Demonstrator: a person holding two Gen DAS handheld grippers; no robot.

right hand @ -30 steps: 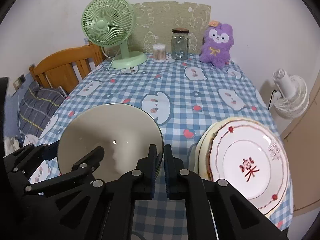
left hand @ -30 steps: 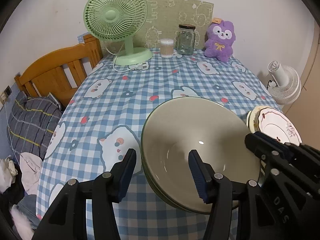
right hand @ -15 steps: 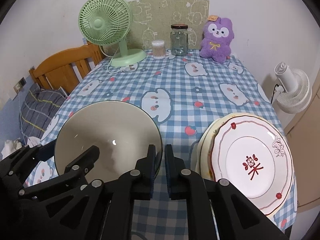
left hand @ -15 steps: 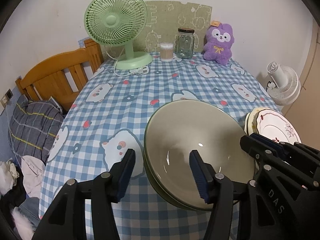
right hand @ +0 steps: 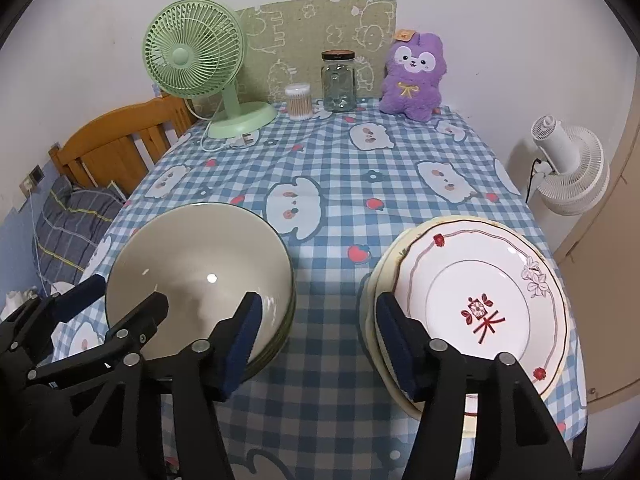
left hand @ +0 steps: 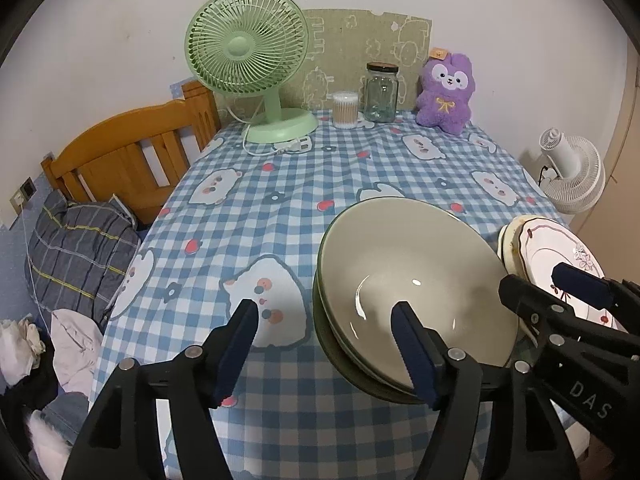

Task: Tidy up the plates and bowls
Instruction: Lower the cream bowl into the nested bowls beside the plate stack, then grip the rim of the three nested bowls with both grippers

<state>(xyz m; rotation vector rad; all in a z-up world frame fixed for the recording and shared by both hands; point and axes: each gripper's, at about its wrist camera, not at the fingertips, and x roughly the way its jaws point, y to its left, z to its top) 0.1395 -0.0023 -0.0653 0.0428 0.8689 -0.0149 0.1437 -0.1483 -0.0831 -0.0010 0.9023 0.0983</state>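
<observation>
A stack of grey-green bowls sits on the checked tablecloth near the front edge. To its right lies a stack of white plates with red trim. My left gripper straddles the bowls' near-left rim, one finger over the inside and one outside. Its jaws are opening and the pads do not press on the rim. My right gripper hangs over the gap between bowls and plates. Its jaws are opening too, with only tablecloth between them.
At the back of the table stand a green fan, a cotton-swab tub, a glass jar and a purple plush toy. A white fan stands off the right edge, a wooden bed frame and bedding on the left.
The right gripper's jaws, shut before, have swung wide apart. The left gripper's jaws have spread a little wider around the bowl rim. Bowls and plates have not moved.
</observation>
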